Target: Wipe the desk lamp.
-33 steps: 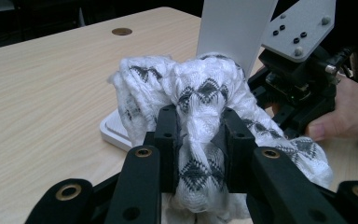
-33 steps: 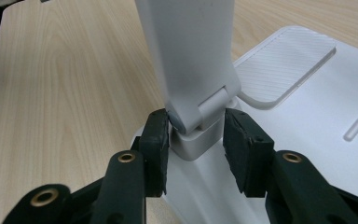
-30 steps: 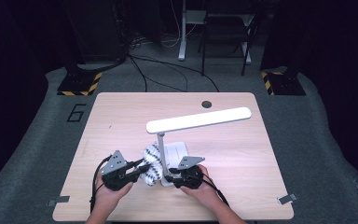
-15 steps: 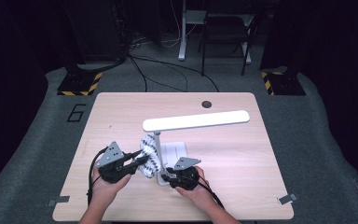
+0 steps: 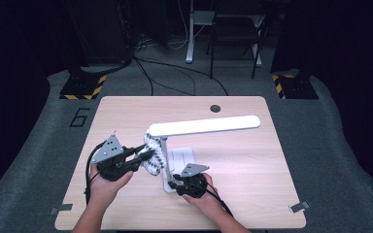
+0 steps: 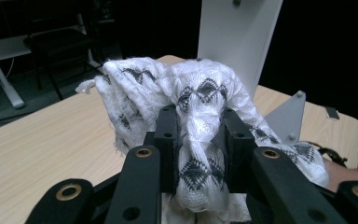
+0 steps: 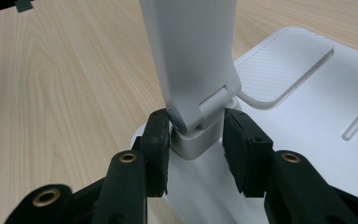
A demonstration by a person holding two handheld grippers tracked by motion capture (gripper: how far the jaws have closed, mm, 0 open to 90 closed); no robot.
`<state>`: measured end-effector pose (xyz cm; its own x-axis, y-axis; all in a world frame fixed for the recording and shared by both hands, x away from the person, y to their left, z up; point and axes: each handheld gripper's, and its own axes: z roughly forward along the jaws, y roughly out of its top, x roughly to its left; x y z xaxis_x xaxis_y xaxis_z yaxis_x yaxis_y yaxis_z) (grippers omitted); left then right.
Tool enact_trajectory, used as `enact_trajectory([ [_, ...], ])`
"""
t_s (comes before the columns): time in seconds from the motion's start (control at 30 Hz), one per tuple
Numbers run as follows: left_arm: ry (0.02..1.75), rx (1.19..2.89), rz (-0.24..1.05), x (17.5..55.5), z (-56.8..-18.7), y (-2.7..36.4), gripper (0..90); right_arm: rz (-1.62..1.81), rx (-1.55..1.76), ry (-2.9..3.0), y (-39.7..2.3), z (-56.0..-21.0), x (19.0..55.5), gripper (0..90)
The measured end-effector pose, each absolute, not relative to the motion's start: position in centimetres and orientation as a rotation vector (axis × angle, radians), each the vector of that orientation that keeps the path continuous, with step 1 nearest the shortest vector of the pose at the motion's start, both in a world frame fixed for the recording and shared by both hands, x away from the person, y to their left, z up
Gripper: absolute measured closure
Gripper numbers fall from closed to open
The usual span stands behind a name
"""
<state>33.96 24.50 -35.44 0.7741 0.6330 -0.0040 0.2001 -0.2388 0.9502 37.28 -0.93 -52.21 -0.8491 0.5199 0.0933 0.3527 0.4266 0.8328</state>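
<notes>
— What do we have nearest us?

— Low in the high view, our right gripper (image 5: 175, 183) has its jaws closed on the hinge at the foot of the white desk lamp (image 5: 204, 125). Left of centre, our left gripper (image 5: 148, 155) is clamped on the patterned white cloth (image 5: 153, 150), touching the lamp's post.

— And farther up?

— The lamp's head lies across the middle of the wooden table (image 5: 252, 184).

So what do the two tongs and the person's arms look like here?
Both tongs, left and right, are black with two blocky jaws on arms with brass-ringed holes. Each carries a grey three-cornered plate on top and trails a black cable. The person's forearms are bare, with no sleeves showing.
</notes>
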Motion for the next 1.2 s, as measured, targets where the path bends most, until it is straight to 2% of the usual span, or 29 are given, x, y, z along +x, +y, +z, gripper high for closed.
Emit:
enact_trajectory([
  [0.53, 0.604, 1.753, 0.487, 33.4, -31.1, 24.8, 72.3, 1.412, 0.781, 2.484, -0.7, -52.3, 37.4, 61.7],
  [1.2, 0.598, 1.798, 0.478, 34.0, -32.8, 24.0, 72.4, 1.420, 0.798, 2.483, -0.7, -52.4, 37.4, 61.6],
])
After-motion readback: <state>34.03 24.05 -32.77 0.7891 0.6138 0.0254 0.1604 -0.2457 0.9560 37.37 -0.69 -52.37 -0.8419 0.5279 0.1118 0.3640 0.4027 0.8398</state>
